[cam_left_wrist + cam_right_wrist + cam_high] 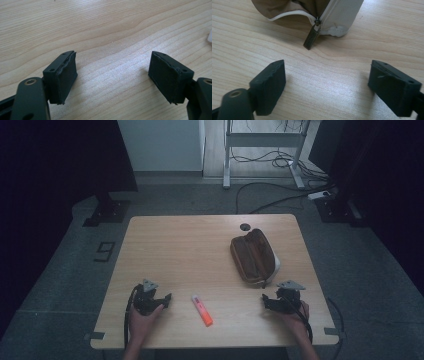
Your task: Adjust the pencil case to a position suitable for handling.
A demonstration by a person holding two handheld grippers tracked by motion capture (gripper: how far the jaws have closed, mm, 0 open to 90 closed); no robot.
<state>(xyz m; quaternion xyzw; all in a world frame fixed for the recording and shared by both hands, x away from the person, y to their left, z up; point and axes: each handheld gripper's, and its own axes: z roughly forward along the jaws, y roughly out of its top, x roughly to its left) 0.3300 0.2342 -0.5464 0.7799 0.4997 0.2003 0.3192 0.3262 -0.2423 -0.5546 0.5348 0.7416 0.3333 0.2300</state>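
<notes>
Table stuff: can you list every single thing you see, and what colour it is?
table: one, light wood, centre
pencil case: one, brown with white side, right half of table
zipper pull: one, dark metal, hanging at the pencil case's near end
marker: one, orange with pale cap, near edge, between the grippers
cables: several, dark, on the floor behind
left gripper: one, black, jaws apart, near left
right gripper: one, black, jaws apart, near right

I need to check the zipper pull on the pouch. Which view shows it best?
The right gripper view: the zipper pull hangs close and sharp at the end of the pouch. The high view shows it as a tiny dark speck.
</notes>
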